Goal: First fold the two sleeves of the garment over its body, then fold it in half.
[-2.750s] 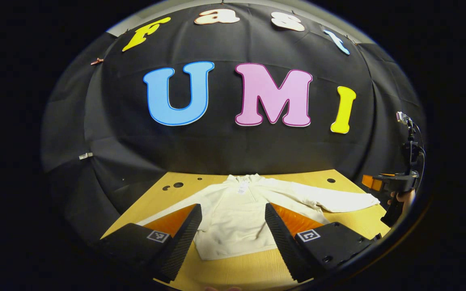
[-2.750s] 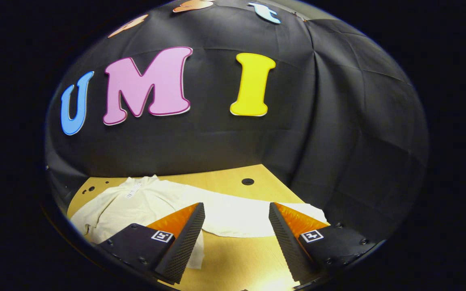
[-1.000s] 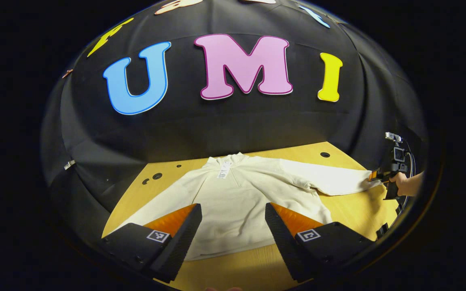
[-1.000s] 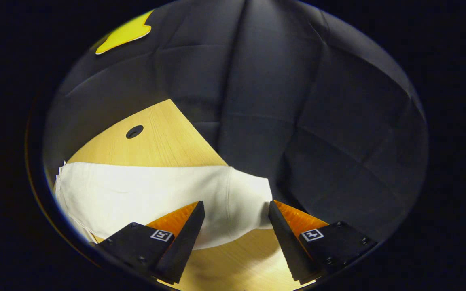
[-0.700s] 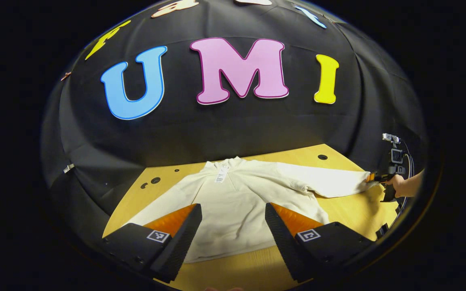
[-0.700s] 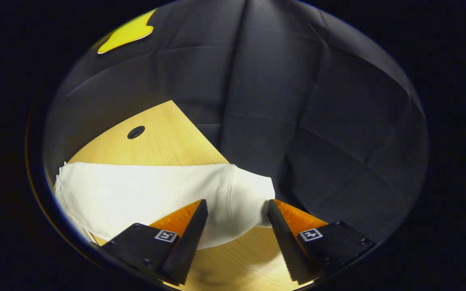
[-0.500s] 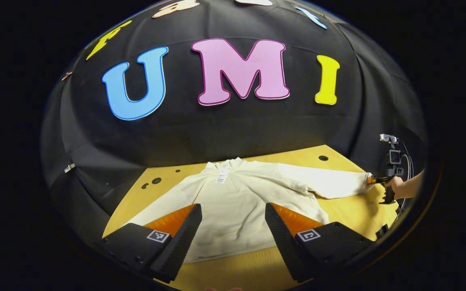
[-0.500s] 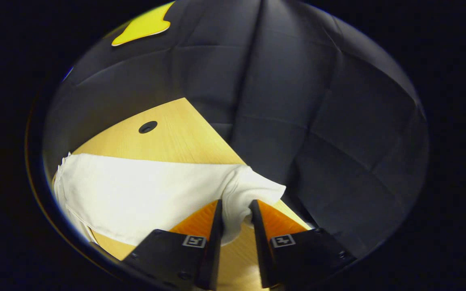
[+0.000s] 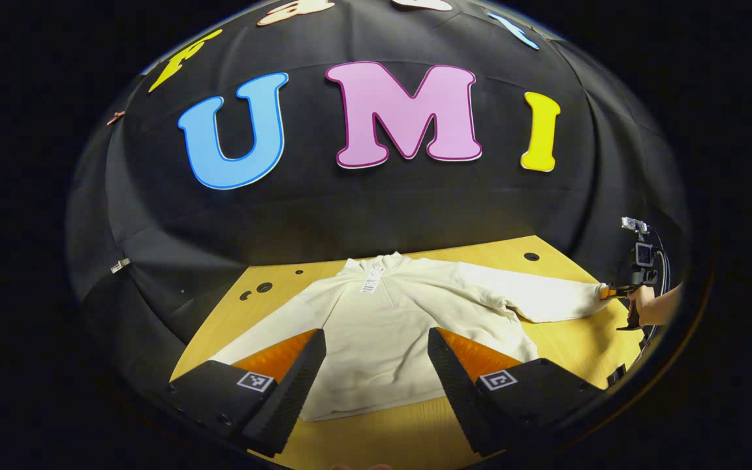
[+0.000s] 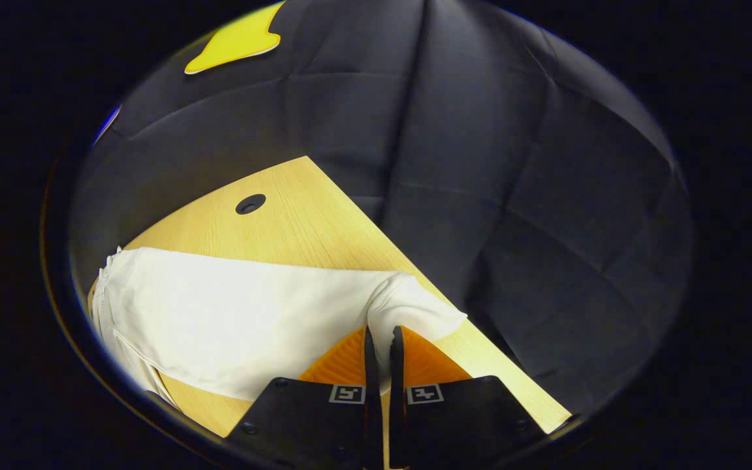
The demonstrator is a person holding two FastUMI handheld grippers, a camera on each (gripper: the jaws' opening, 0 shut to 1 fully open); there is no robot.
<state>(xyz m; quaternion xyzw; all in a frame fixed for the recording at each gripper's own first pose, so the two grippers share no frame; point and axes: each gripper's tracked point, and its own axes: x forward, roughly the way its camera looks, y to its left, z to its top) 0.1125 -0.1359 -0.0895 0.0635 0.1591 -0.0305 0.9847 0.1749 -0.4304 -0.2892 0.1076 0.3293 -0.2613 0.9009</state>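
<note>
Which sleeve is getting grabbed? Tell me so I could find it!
Find the wooden table with the cream garment spread flat on it. One sleeve stretches to the table's edge, and the right gripper is shut on its cuff. The other sleeve has nothing holding it.

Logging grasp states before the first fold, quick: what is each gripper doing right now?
Left gripper: open, holding nothing, above the garment.
Right gripper: closed on the sleeve cuff.

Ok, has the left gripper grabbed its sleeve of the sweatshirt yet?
No, in the left gripper view the left gripper is open, its fingers spread apart above the cream sweatshirt lying flat on the table.
</note>
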